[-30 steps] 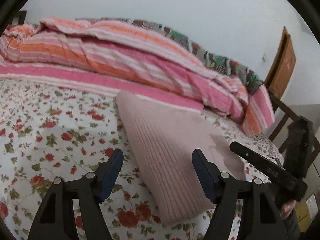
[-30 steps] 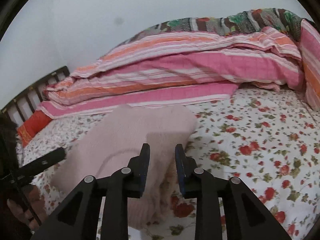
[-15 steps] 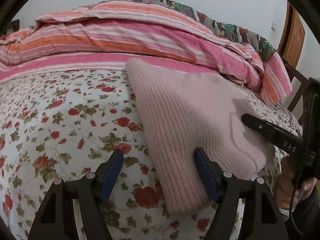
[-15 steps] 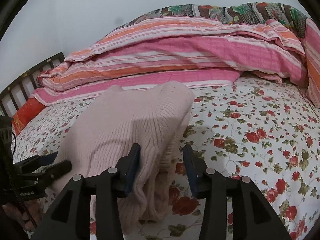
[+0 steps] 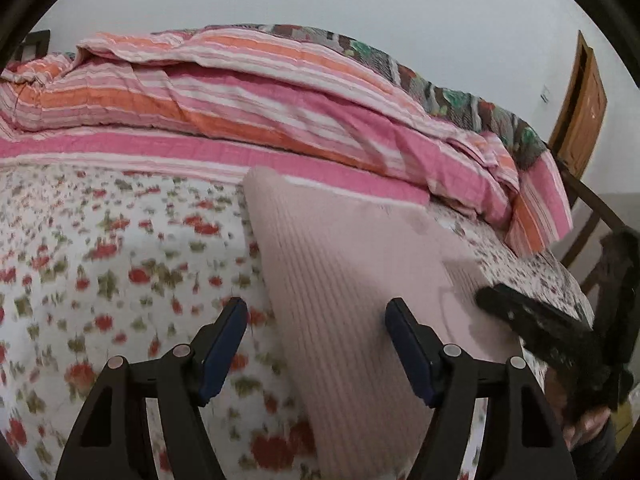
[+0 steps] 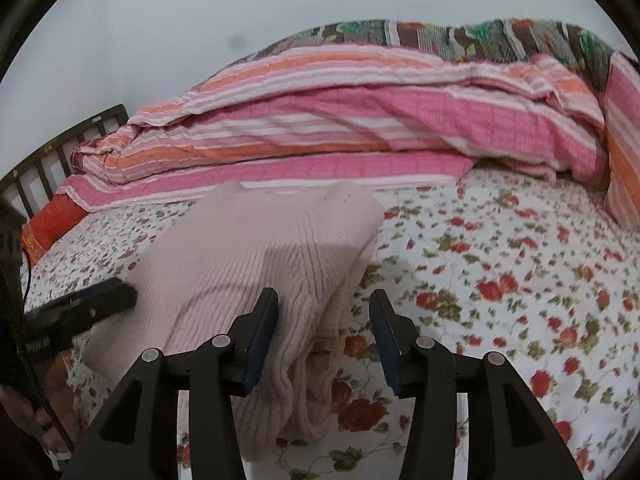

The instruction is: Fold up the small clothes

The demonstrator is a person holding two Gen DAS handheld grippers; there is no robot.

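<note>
Lying folded on the floral bedsheet [image 6: 500, 280], the pink ribbed knit garment [image 6: 256, 264] is set near the front edge of the bed, with its far end close to the striped pink-and-orange quilt [image 6: 360, 128] that is heaped along the wall side. The sweater is seen as a compact, roughly rectangular bundle, its stacked layers showing at the edge nearest the right gripper [image 6: 324, 328]; the fold is judged to be largely made.

The right gripper's fingers have just been opening and are held apart, with the layered edge of the sweater between them but not pinched by the pads. This is read as a release after a fold was laid down, the bundle being left to rest under its own weight.

The left gripper [image 5: 316, 344] is held with its fingers wide apart over the sweater's other long edge, one finger above the bedsheet [image 5: 100, 260] and the other over the knit [image 5: 340, 280]; nothing is clamped. Whether its tips touch the fabric cannot be told. It is probably kept there to straddle that edge for a smoothing or a further fold.
</note>
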